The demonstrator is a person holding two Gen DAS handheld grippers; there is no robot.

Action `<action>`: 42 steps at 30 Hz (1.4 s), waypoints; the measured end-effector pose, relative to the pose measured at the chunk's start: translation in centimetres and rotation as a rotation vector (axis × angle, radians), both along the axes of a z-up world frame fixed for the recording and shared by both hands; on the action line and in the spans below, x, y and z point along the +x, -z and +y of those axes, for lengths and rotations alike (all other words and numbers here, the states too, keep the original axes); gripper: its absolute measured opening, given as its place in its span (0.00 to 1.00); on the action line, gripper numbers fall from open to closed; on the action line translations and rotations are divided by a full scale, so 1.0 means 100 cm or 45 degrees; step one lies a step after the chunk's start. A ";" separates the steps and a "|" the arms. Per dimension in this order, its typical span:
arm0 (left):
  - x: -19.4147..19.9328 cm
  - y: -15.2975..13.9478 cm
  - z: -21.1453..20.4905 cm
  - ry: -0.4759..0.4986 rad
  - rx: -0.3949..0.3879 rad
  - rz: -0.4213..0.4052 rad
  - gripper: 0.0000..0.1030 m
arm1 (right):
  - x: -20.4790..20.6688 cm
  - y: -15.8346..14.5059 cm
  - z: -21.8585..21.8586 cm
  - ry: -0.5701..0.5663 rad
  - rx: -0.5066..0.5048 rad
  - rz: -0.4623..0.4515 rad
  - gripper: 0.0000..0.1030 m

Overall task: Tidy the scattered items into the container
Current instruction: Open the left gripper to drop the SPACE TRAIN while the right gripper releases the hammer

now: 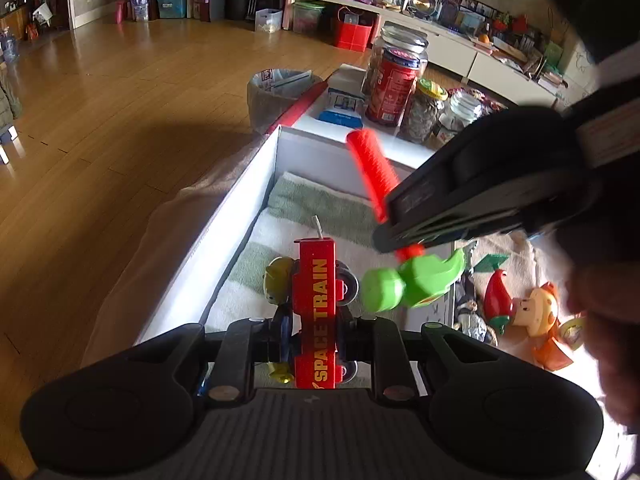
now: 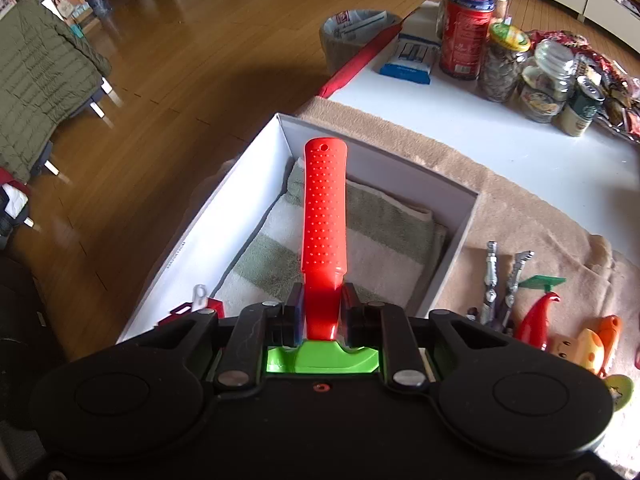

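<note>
**Two toys carried over the open box**

The left gripper (image 1: pixel 308 340) has its jaws clenched on a red toy train (image 1: pixel 316 312), held above the striped towel (image 1: pixel 320 204) that lines the white box (image 2: pixel 224 208). The right gripper (image 2: pixel 322 320) grasps a toy hammer (image 2: pixel 324 216) at the neck, just above its green head (image 1: pixel 408 280), the dimpled red handle pointing out over the box.

Both look like light, stiff, hollow plastic; smooth sides may slip, so the flat flanks of the train and the narrow neck of the hammer seem the sound places to grip. The towel should soften a drop.

The box walls stand upright, with the far half of the towel bare. The two grippers are close together, so crowding is the likelier risk. More toys (image 2: pixel 576 344) lie on the beige cloth (image 2: pixel 520 208) just beside the box, on the counter (image 2: pixel 500 128).
</note>
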State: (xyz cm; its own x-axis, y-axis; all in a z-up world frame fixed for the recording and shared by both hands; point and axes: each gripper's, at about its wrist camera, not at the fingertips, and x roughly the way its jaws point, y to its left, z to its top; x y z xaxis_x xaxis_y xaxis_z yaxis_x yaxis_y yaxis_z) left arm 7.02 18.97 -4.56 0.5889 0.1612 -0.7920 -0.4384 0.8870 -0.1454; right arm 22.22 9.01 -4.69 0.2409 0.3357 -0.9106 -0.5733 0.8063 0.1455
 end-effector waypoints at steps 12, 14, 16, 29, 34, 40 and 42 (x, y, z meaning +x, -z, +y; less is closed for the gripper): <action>0.003 0.003 0.001 -0.012 0.009 0.030 0.21 | 0.016 0.029 0.006 0.047 -0.010 0.027 0.21; 0.003 0.004 0.002 -0.013 0.005 0.035 0.21 | 0.018 0.029 0.004 0.063 0.016 0.014 0.47; 0.003 0.005 0.002 -0.015 0.014 0.040 0.21 | 0.018 0.027 0.003 0.065 0.027 -0.015 0.53; 0.017 0.010 -0.001 -0.011 0.076 0.087 0.21 | -0.045 -0.024 -0.082 0.068 0.206 -0.224 0.53; 0.027 0.014 -0.005 -0.011 0.096 0.113 0.22 | -0.070 -0.019 -0.117 0.084 0.220 -0.206 0.53; 0.033 0.010 -0.018 -0.023 0.192 0.084 0.57 | -0.088 -0.004 -0.138 0.083 0.219 -0.154 0.53; 0.035 0.011 -0.020 -0.020 0.193 0.091 0.57 | -0.093 0.001 -0.142 0.079 0.216 -0.145 0.53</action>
State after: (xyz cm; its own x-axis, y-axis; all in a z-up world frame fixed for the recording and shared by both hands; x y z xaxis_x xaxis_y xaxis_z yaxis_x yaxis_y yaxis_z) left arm 10.52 16.94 -5.62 0.5283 0.2906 -0.7978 -0.4569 0.8892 0.0214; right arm 12.90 -5.23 -4.76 0.3644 0.4632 -0.8079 -0.5437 0.8102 0.2192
